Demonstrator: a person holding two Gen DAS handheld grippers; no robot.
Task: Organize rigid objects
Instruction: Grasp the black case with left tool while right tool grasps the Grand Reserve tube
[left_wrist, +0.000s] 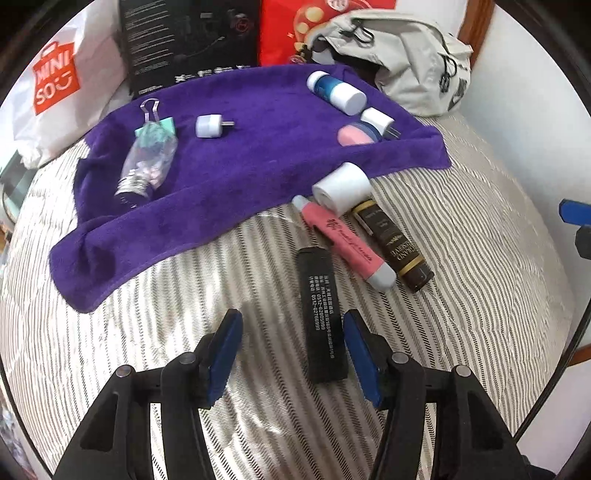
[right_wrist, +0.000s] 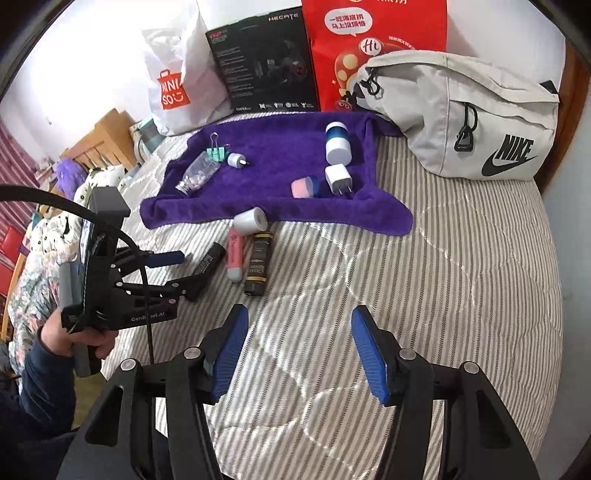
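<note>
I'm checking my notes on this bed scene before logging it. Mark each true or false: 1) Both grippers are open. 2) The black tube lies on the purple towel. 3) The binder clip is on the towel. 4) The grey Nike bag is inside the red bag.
1) Left gripper and right gripper are open: true.
2) False: the black tube lies on the striped bedcover, off the purple towel.
3) Binder clip on the towel: true.
4) False: the grey Nike bag lies on the bedcover, in front of the red bag.

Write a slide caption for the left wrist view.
Open left claw straddles a black tube on the striped bedcover, below the purple towel.
</note>
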